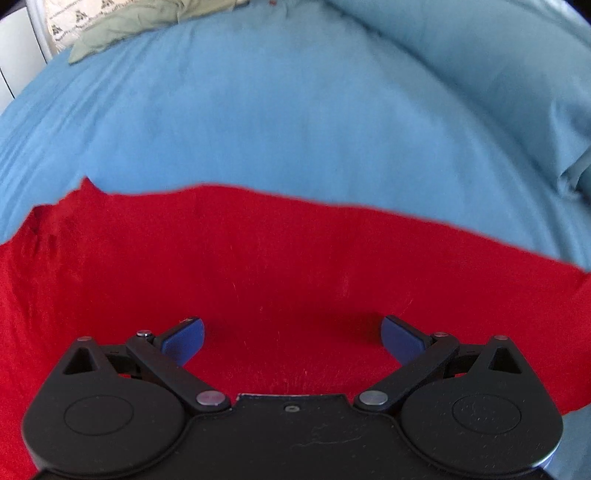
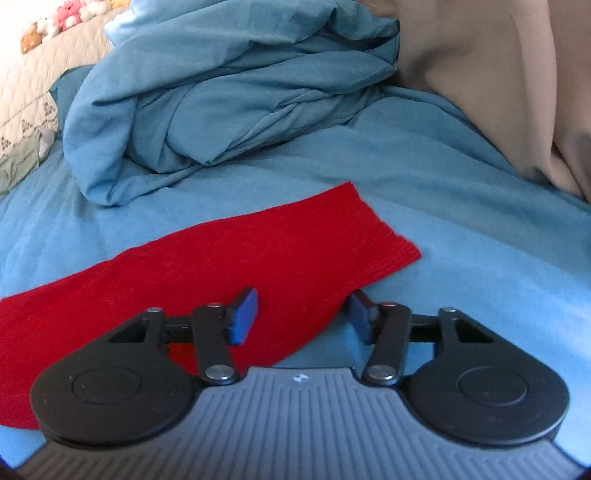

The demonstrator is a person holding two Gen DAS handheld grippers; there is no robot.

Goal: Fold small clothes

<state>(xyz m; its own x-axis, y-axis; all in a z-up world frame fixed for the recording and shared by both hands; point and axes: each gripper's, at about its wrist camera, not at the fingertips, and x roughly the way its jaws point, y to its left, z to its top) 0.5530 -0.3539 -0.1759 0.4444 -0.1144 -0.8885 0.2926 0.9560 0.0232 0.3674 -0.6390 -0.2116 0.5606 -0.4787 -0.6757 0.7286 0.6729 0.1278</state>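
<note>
A red knit garment (image 1: 280, 258) lies flat on a blue bed sheet (image 1: 277, 110). My left gripper (image 1: 291, 334) is open wide, low over the middle of the red cloth, holding nothing. In the right wrist view the red garment (image 2: 236, 258) stretches from lower left to its ribbed hem end (image 2: 388, 251) at the right. My right gripper (image 2: 303, 315) is open, its blue pads either side of the garment's near edge, one pad over the red cloth and one (image 2: 360, 317) over the sheet. Whether the pads touch the cloth I cannot tell.
A bunched blue sheet (image 2: 229, 96) is piled behind the garment. A beige curtain (image 2: 498, 74) hangs at the right. A quilted cover with plush toys (image 2: 55, 22) lies far left. A green cloth (image 1: 140, 26) and a patterned pillow (image 1: 70, 22) lie at the far edge.
</note>
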